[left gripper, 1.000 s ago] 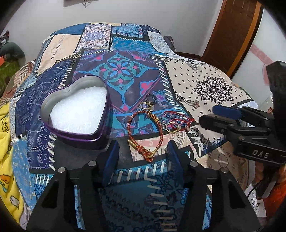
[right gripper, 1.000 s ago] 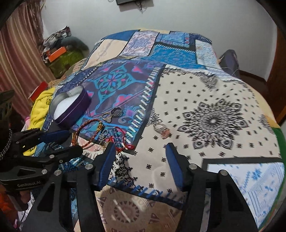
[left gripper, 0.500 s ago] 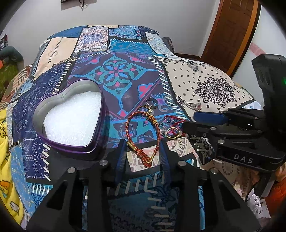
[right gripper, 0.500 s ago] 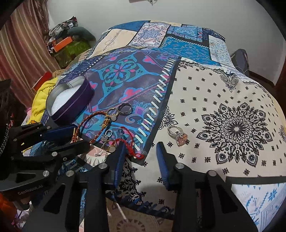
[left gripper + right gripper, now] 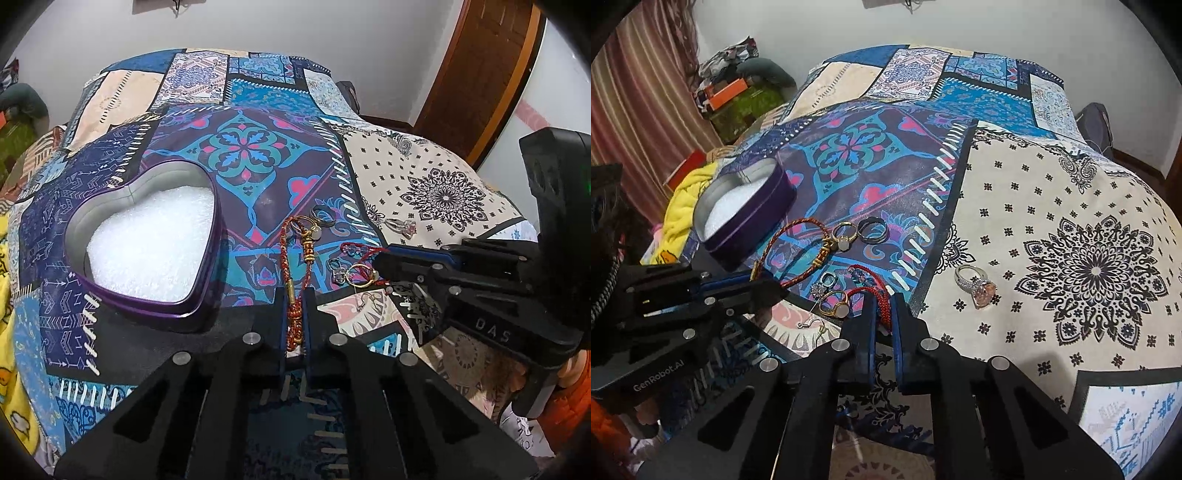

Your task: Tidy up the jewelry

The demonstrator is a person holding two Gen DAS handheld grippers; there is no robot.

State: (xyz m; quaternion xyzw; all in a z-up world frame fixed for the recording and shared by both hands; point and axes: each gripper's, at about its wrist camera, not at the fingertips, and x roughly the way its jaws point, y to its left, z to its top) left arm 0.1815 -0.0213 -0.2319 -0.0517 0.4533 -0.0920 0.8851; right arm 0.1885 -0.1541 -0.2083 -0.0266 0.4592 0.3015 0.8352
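A red-and-gold braided bracelet [image 5: 293, 258] is drawn out long at centre frame, just right of the open purple heart-shaped tin [image 5: 147, 240] with white padding. Rings [image 5: 857, 230], a red cord bracelet [image 5: 875, 291] and a pink-stoned ring [image 5: 975, 284] lie scattered nearby.

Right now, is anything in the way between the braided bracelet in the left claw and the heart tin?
Nothing visible. The left claw is shut on the braided bracelet, and the heart tin lies open beside it on the bedspread, with only bare cloth between them.
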